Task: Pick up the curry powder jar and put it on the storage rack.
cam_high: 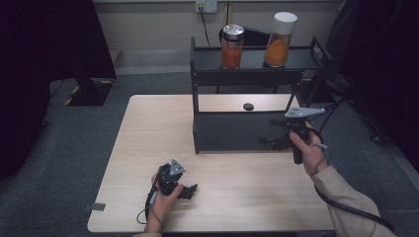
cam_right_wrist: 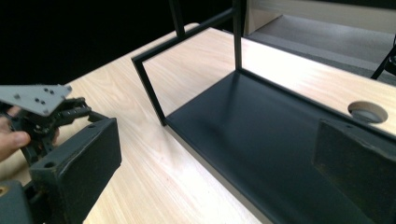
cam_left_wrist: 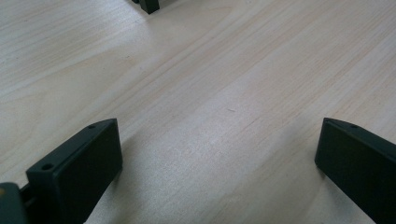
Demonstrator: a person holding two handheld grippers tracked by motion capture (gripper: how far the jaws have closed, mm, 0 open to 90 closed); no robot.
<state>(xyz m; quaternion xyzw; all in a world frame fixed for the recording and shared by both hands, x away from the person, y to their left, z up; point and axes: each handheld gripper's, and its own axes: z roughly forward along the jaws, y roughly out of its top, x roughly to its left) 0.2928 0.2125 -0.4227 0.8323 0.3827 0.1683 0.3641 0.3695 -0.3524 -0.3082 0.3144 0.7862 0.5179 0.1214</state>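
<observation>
The left gripper (cam_high: 190, 190) rests low over the pale wooden table (cam_high: 148, 148), its flat black jaws spread wide with nothing between them. The right gripper (cam_high: 276, 140) is also released and empty, just at the lower shelf of the black metal rack (cam_high: 207, 133), whose board is smooth and matte. On the top shelf stand two glass jars (cam_high: 232, 47) with orange contents.
</observation>
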